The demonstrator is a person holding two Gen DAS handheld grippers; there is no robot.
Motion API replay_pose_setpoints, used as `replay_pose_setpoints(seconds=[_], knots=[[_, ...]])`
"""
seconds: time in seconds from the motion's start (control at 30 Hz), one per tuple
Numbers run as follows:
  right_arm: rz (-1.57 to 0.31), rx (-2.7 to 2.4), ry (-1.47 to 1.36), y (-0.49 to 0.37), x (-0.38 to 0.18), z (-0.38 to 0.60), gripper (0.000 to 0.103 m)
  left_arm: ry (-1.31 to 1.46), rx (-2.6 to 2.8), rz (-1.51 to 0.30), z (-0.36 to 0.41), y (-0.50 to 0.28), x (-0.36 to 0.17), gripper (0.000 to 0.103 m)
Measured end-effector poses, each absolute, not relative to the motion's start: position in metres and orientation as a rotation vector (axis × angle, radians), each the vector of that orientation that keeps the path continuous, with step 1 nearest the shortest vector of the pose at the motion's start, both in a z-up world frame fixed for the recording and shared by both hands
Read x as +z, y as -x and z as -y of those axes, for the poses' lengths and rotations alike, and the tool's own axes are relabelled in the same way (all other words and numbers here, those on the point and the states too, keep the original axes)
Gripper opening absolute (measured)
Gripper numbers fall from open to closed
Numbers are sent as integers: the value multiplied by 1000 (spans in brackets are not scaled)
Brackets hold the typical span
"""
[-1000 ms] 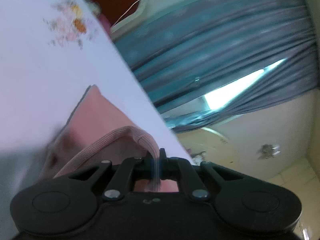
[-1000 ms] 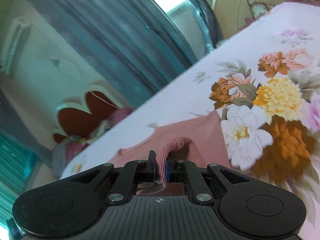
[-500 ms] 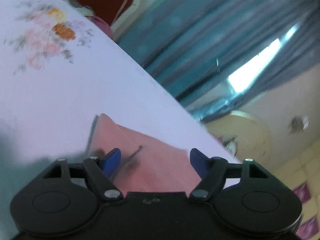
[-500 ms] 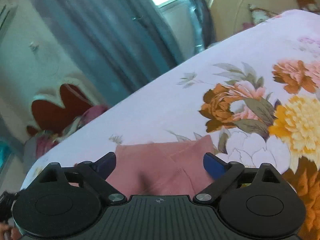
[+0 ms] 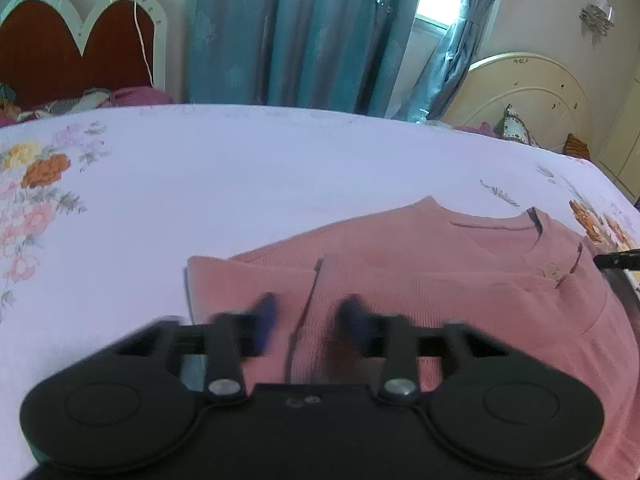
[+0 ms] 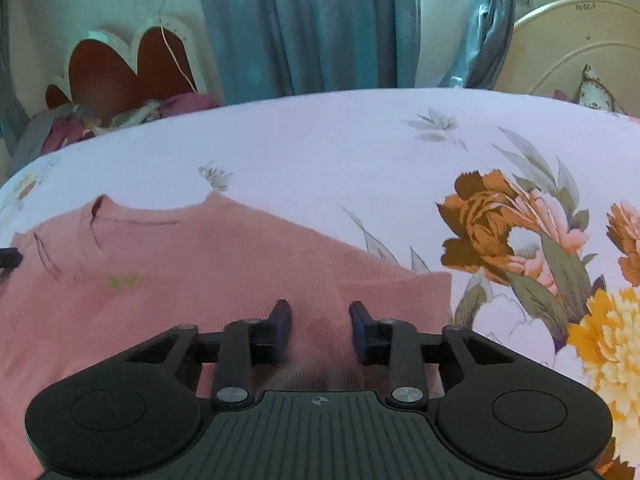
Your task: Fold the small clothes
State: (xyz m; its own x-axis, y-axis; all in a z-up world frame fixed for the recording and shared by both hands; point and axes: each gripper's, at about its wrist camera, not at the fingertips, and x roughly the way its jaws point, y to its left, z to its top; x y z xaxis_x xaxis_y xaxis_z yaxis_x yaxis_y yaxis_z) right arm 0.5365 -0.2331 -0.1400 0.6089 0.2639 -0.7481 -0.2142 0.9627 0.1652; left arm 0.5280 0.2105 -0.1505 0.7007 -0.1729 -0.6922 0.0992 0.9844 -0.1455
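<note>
A small pink knit sweater (image 5: pixel 460 280) lies flat on the flowered bed sheet (image 5: pixel 240 184), neckline at the far side and both sleeves folded in over the body. My left gripper (image 5: pixel 308 316) hovers low over the sweater's left part, above the edge of the folded sleeve. Its blurred jaws are closing, still apart, with nothing pinched between them. My right gripper (image 6: pixel 320 320) is over the sweater (image 6: pixel 200 264) near its right folded corner. Its jaws are also closing, still apart, with cloth lying beneath the gap. A tip of the other gripper (image 6: pixel 10 258) shows at the left edge.
The white sheet with orange and pink flower prints (image 6: pixel 520 232) spreads on all sides of the sweater. Behind the bed stand a red and white headboard (image 5: pixel 80 52), teal curtains (image 5: pixel 300 32) and a cream round headboard (image 5: pixel 528 96) with pillows.
Both grippers let go of the pink ribbed cloth they held a second ago and opened wide. Since then they have rolled level, sunk toward the sweater, and their jaws have narrowed.
</note>
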Motion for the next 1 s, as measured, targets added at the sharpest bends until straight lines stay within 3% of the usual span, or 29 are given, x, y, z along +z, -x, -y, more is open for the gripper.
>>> replay_pose_setpoints(seconds=[0.27, 0.43, 0.9, 0.97, 1.0], knots=[[-672, 226, -149, -518, -105, 253, 9, 323, -130, -561, -233, -508, -130, 3], [-845, 138, -179, -550, -140, 257, 9, 365, -46, -720, -233, -539, -157, 3], [-834, 131, -147, -536, -143, 259, 9, 279, -81, -739, -230, -539, -157, 3], [-819, 124, -154, -534, -144, 261, 10, 278, -89, -747, -231, -540, -158, 10], [-817, 111, -158, -533, -143, 261, 27, 262, -80, -744, -230, -539, -154, 15]])
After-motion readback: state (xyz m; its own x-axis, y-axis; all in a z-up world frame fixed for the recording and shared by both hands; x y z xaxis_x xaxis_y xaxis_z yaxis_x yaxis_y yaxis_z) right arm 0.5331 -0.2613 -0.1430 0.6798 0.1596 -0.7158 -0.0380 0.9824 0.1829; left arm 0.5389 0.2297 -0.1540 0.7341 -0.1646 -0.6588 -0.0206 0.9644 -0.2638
